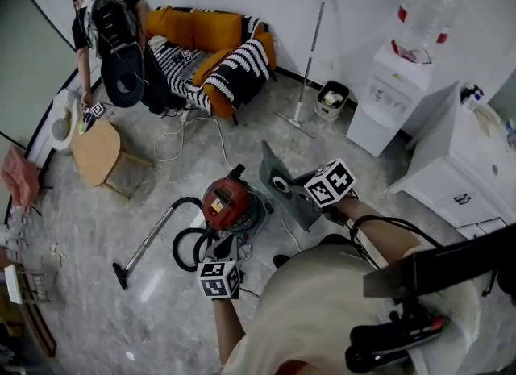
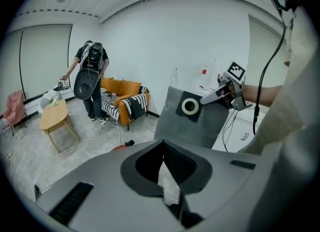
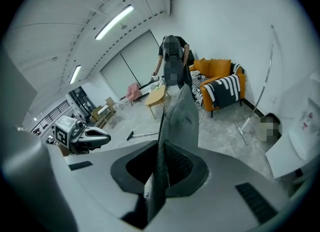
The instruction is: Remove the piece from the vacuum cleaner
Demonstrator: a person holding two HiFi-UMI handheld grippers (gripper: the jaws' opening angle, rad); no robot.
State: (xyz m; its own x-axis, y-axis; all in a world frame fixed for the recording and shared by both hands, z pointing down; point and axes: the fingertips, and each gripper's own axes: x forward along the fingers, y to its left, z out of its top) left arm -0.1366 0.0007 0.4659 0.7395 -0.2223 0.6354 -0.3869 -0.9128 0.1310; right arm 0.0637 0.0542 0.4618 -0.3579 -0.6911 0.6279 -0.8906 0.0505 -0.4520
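**Dust bag out, pinched in my right gripper**

My right gripper (image 1: 305, 192) pinches the grey dust bag (image 1: 282, 178) by its thin edge, lifted clear of the red vacuum cleaner (image 1: 228, 202) at the middle of the floor (image 1: 161, 309). My left gripper (image 1: 222, 251) is pressed together and empty, just beside the cleaner. If the bag swings, that narrow grip could slip and spill dust.

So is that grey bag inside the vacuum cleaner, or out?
Out. The grey bag is held apart from the red vacuum cleaner, clamped in the right gripper.
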